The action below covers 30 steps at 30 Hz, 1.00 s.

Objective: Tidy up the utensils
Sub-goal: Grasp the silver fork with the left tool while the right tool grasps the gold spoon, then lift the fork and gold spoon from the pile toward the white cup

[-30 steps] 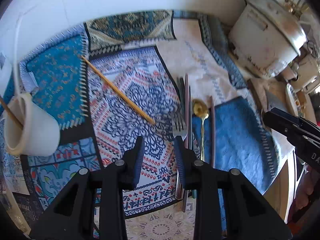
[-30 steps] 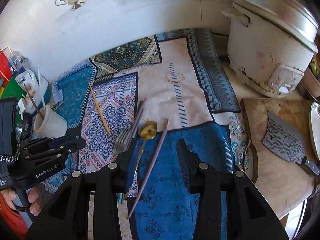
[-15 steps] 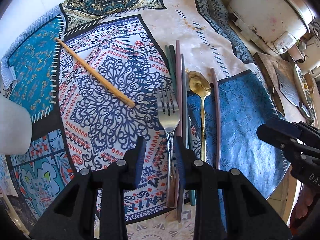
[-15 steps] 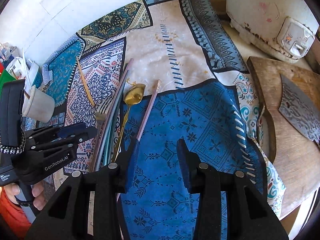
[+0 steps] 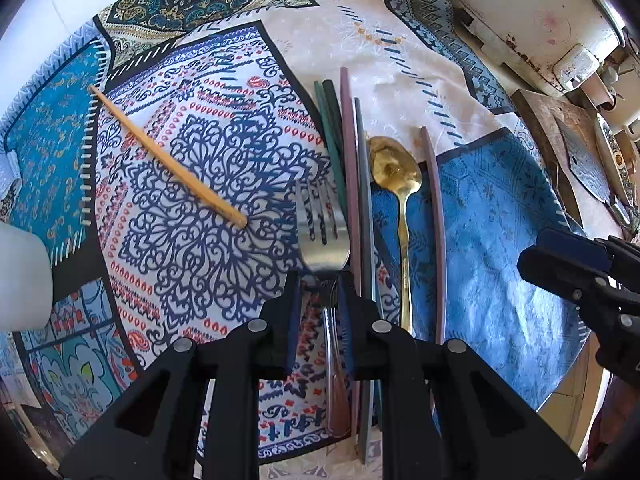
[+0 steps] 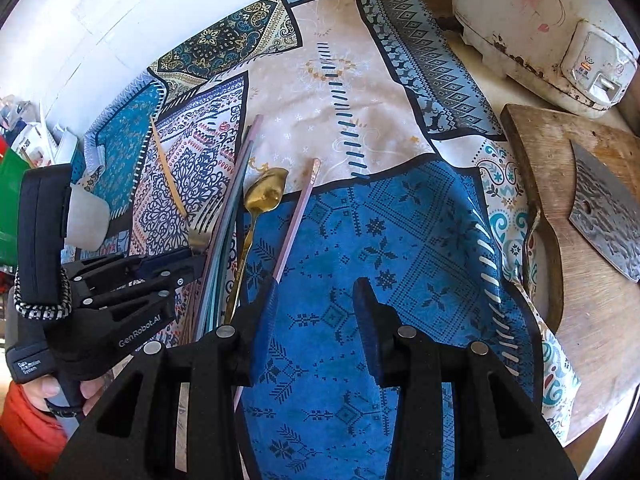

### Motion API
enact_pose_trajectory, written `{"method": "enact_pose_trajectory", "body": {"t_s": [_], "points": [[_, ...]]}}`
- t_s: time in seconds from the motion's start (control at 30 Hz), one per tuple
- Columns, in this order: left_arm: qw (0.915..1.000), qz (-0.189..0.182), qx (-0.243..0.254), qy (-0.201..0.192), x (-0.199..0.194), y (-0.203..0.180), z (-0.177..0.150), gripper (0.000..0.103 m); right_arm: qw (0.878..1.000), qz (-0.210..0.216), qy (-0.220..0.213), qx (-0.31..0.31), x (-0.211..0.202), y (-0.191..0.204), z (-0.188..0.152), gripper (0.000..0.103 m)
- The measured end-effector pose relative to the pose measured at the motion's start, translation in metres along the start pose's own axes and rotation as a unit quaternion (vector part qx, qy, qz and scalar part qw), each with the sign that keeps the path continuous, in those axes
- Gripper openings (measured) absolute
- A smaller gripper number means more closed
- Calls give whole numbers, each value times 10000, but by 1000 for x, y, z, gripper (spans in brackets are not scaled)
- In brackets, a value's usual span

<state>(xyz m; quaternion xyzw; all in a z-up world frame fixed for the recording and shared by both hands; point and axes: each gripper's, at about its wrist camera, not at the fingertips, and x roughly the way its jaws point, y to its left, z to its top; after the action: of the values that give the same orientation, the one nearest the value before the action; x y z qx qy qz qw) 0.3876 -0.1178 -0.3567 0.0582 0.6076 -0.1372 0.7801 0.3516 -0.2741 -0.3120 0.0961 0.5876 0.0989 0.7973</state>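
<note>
The left claw [image 5: 318, 286] hangs low over the patterned cloth with its two black fingers standing apart on either side of the neck of the steel fork [image 5: 322, 240]; the blue-lined pads flank the thin shank without clearly pressing it. The fork is smooth, bright metal, its four tines pointing toward the far edge of the surface and its slim handle running back between the fingers. Just to its right lies a bundle of long, matte chopsticks [image 5: 352, 184] in dull pink, grey and green, laid parallel and touching. Beside them rests a gold spoon [image 5: 394, 168] with a shiny oval bowl and a narrow stem, then a single mauve chopstick [image 5: 434, 208], slightly apart. A pale wooden chopstick [image 5: 168, 156] lies diagonally on the lace-like navy and red print toward the left edge, well apart from the rest. A white cup [image 5: 22, 276] sits at the left edge.

The right claw [image 6: 316, 308] is spread wide over the blue woven cloth [image 6: 380, 240], gripping nothing; its left finger sits just beside the mauve chopstick's near end. Toward the right edge, a worn wooden cutting board [image 6: 560, 184] carries a hammered-steel cleaver [image 6: 604, 216], and a chipped white rice cooker [image 6: 532, 12] stands at the far right corner.
</note>
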Motion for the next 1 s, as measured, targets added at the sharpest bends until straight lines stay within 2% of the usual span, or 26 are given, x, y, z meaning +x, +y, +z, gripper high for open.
{"method": "enact_pose_trajectory", "body": {"t_s": [0.1,0.23,0.37,0.5,0.57,0.7,0.77,1.0], "points": [[9999,52,64,-108,1,-5,1,16,10000,16,-8,-11,2,3,2,35],[9995,145,170,-220,5,-12,6,9,9999,127,-25,-7,8,10,8,35],[9998,-69,-26,-198,3,0,8,8,9997,224,-6,-74,17,20,13,35],[9987,-182,-339,-337,-12,20,-2,7,9992,360,123,-71,34,29,21,35],[9974,-270,-511,-423,-20,28,-6,0,9991,393,156,-71,40,32,24,30],[9957,-276,-662,-589,-35,40,-12,0,9992,327,228,-69,54,36,31,15],[9954,-280,-678,-617,-39,43,-15,0,9992,295,269,-39,60,35,34,11],[9949,-336,-662,-678,-46,41,-20,0,9991,360,216,-27,67,40,42,9]]}}
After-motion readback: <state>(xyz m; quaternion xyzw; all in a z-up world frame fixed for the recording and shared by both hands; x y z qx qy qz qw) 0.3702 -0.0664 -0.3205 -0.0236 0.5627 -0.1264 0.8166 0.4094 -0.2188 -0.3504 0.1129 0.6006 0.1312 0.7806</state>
